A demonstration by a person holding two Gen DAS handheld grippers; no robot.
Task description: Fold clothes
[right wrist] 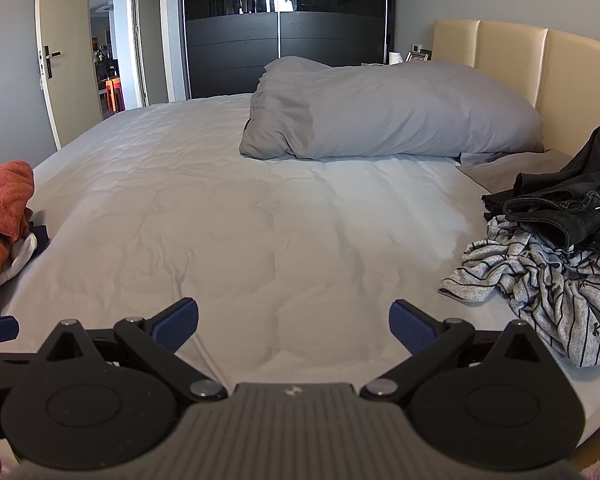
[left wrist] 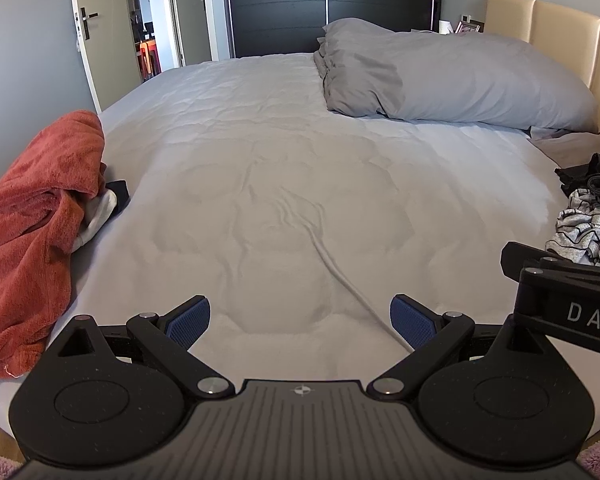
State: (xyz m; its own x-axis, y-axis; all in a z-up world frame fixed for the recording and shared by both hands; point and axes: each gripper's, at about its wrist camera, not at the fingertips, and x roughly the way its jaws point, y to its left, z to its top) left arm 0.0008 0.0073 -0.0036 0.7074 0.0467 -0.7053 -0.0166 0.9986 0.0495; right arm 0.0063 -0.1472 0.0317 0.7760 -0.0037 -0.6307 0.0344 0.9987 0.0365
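Note:
A heap of crumpled clothes lies at the right edge of the bed: a grey striped garment (right wrist: 548, 280) with a black garment (right wrist: 572, 208) on top; the striped garment (left wrist: 584, 228) also shows in the left wrist view. At the left edge lies a rust-red towelling garment (left wrist: 32, 216) over a small white and dark piece (left wrist: 104, 208). My left gripper (left wrist: 300, 320) hovers open over the bare sheet near the front edge, holding nothing. My right gripper (right wrist: 294, 322) is open too, empty, left of the striped garment.
The bed (left wrist: 260, 168) has a pale wrinkled sheet with a white cord (left wrist: 340, 276) lying across it. A folded grey duvet (right wrist: 380, 112) and a beige headboard (right wrist: 508, 56) are at the far right. A dark wardrobe (right wrist: 284, 28) and an open door (left wrist: 100, 28) stand beyond.

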